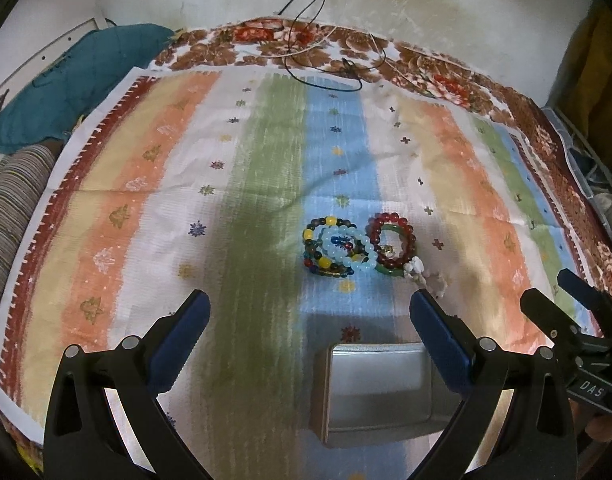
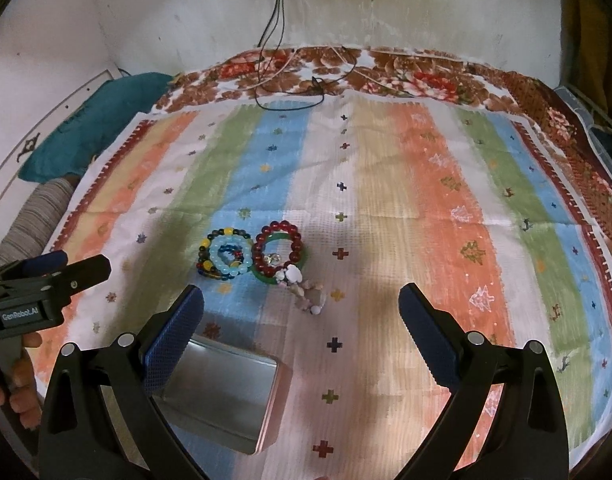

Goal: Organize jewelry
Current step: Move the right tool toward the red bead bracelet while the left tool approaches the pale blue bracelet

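Nothing is in hand yet, so I judge this the opening step: reaching for the first piece; both tools hover above a bed covered by a striped cloth (image 2: 405,208); the left tool (image 1: 309,312) stands wide with nothing between its blue pads, and the right tool (image 2: 302,306) is likewise spread wide and empty; the jewelry lies in a tight cluster on the cloth, ahead of both tools; a multicolour bracelet (image 2: 210,254) with a pale blue bracelet (image 2: 230,256) lying over it sits on the left of the cluster, and touching it on the right is a dark red bracelet (image 2: 280,250) stacked on a green bangle (image 2: 266,280); a shell string (image 2: 302,288) trails from the bangle toward the camera; an open metal tin (image 2: 222,388), apparently bare inside, rests on the cloth nearer than the cluster, partly behind the right tool's left finger; the tin looks like the intended place for the pieces; the next move calls for lowering one tool over a single bracelet, one finger inside the ring and one outside, and closing gently, since the pieces overlap and a careless lift could drag a neighbour along.
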A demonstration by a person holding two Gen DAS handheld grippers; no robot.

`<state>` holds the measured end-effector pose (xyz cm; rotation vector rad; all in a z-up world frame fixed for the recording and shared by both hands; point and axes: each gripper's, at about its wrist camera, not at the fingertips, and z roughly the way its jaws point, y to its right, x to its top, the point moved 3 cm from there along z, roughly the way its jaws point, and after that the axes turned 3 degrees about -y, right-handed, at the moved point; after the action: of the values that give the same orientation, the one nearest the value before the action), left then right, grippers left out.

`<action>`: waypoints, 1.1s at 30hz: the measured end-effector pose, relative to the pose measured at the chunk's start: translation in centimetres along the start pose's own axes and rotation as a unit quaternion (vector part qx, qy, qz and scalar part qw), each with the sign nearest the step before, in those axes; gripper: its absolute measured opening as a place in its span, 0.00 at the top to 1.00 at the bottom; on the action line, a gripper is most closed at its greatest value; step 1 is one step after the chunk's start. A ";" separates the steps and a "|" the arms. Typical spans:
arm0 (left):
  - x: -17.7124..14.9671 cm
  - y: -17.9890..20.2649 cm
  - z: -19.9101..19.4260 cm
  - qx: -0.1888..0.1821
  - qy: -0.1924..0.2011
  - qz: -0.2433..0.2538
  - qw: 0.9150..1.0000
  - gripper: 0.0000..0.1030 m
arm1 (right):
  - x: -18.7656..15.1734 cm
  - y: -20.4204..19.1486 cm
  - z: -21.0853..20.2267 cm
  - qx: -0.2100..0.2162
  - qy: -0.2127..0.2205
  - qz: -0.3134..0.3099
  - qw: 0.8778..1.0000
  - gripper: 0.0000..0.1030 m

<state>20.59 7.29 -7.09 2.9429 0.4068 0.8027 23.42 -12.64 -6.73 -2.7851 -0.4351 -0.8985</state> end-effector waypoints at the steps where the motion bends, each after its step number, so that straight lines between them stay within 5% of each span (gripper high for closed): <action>1: 0.1 0.1 0.3 -0.001 -0.003 0.000 1.000 0.05 | 0.1 0.0 0.2 0.000 -0.002 0.000 1.000 0.04; 33: 3.0 -0.9 9.7 -0.012 -0.091 -0.037 0.995 0.05 | 2.1 0.5 8.9 -0.012 -0.051 -0.018 0.998 0.04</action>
<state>27.76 9.08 -14.06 2.9269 0.4853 0.5221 30.03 -10.39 -12.62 -2.8641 -0.4936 -0.7751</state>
